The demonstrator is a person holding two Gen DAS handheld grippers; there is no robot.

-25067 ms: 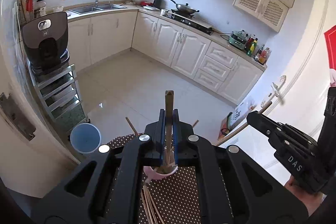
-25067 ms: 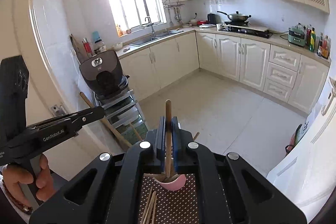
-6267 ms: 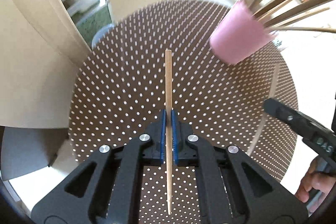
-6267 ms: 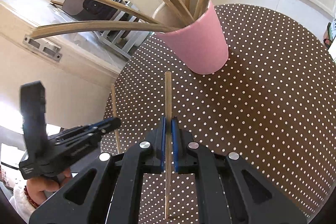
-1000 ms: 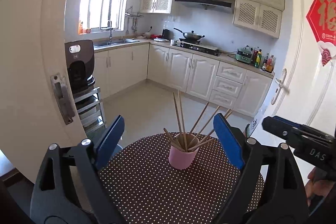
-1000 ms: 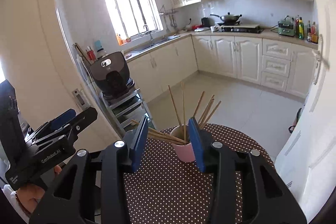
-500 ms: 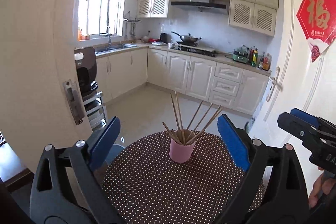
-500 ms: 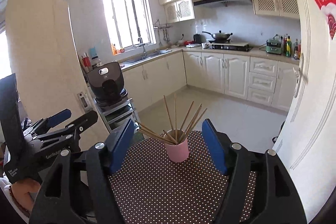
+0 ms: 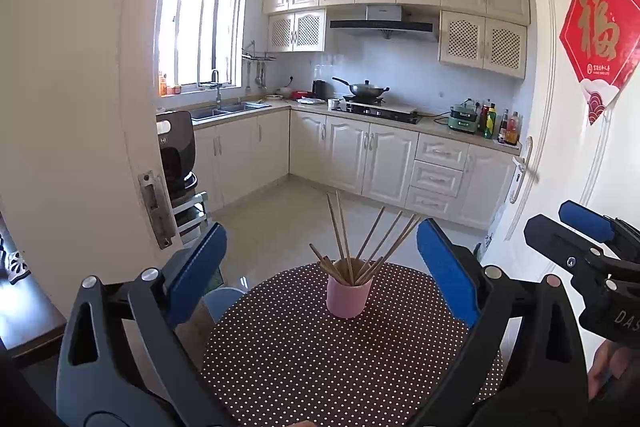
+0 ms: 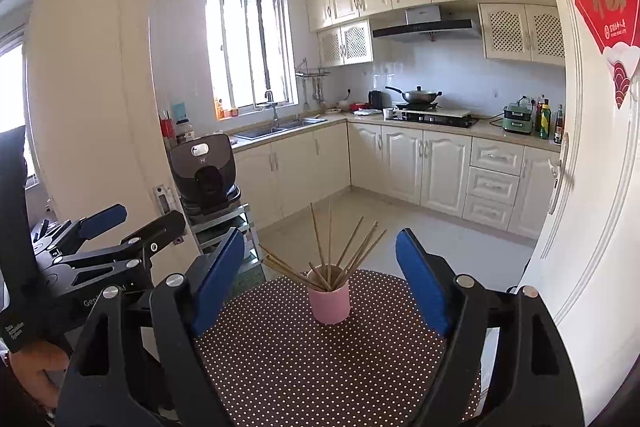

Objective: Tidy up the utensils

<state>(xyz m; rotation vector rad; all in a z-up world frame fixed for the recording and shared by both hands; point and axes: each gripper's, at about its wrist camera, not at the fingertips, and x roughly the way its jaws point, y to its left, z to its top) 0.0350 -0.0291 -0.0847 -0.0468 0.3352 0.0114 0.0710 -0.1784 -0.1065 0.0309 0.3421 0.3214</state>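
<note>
Left wrist view shows the round table with its brown, white-dotted cloth (image 9: 320, 367) filling the near ground, and on its far half stands the small pink cylindrical cup (image 9: 346, 297) with a fan of thin wooden chopsticks (image 9: 372, 239) sticking up out of it. The left gripper (image 9: 320, 267) hangs back from the cup, well apart from it, its blue-padded jaws spread wide with nothing between them but the distant view of the cup. At the right edge of the same view the right gripper (image 9: 576, 231) shows side-on, and the right wrist view has it facing the pink cup from much the same stand-off; its jaws are opening at this moment and hold nothing.

From where I stand the gathering step looks finished: I see no loose chopstick lying on the dotted cloth in either view, though the near rim of the table is hidden under the gripper bodies, so one could lie there unseen. Both hands seem to be at rest away from the work.

If anything is left, the next move would call for a look at that hidden near edge. Any stray stick would need a narrow pinch along its length, a lift, then a tip-down drop into the cup without knocking the splayed ones out.
</note>
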